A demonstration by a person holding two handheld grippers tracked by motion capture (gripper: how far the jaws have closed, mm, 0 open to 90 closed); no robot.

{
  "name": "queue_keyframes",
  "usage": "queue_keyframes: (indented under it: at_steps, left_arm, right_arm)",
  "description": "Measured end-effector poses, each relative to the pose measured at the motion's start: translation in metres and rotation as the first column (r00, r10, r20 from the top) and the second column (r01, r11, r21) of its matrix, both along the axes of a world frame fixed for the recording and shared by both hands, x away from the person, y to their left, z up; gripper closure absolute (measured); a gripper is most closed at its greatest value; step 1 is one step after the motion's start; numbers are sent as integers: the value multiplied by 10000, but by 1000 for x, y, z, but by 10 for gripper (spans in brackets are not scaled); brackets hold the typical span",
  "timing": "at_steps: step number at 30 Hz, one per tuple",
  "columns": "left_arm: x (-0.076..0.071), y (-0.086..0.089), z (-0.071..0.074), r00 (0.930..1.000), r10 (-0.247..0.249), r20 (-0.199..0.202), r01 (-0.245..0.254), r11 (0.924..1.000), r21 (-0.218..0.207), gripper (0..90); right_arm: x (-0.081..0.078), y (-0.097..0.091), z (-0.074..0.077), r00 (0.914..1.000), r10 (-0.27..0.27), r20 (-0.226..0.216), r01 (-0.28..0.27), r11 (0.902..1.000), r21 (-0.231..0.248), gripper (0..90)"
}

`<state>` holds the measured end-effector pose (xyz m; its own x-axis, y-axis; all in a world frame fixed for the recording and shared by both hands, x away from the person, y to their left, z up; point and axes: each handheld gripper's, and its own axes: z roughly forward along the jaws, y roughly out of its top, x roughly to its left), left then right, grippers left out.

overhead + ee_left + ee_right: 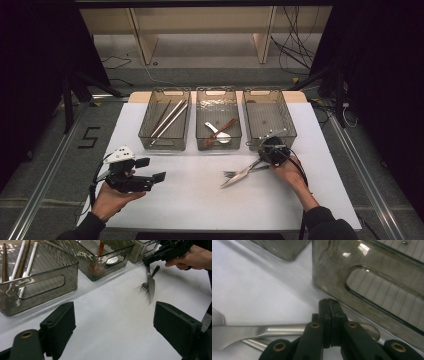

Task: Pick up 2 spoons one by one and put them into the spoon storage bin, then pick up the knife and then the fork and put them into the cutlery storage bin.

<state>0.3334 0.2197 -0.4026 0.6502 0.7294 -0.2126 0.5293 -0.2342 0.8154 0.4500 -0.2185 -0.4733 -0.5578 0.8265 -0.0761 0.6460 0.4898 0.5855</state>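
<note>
Knife (pixel 241 174) lies on the white table (pixel 190 200) across a fork (pixel 235 173), just in front of the empty right bin (pixel 270 119), and the right gripper (pixel 263 159) is clenched on its handle end. I judge the thin handle could slip or swing between the pads when lifted, and the blade may drag the fork. The left gripper (pixel 159 176) rests released, holding nothing.

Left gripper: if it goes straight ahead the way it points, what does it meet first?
Probably the knife and the fork beside it on the table; the left gripper is open, with bare table before them. Depth is unclear.
</note>
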Motion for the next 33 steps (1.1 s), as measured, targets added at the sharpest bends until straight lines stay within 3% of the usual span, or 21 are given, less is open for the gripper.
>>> queue_keyframes:
  at_steps: [7,11,15,23,33]
  left_arm:
    - [1,-2,-1,9999,-100,-31,100,9999,79,174]
    - [0,1,0,10000,-43,56,43,10000,30,174]
    - [0,1,2,10000,-15,91,15,10000,-1,174]
    - [0,0,1,10000,-34,63,33,9999,102,174]
    - [-2,1,0,9999,-66,95,64,9998,177,174]
  right_arm:
    - [2,2,1,9998,-12,-186,5,9993,-378,900]
    - [2,1,3,9975,-155,-696,123,9988,-467,900]
    - [-2,1,5,9957,-169,-914,111,9979,-634,900]
    - [-15,-1,8,9890,24,-1480,-142,9968,-786,900]
    - [-40,-4,12,9741,334,-2235,-517,9957,-765,900]
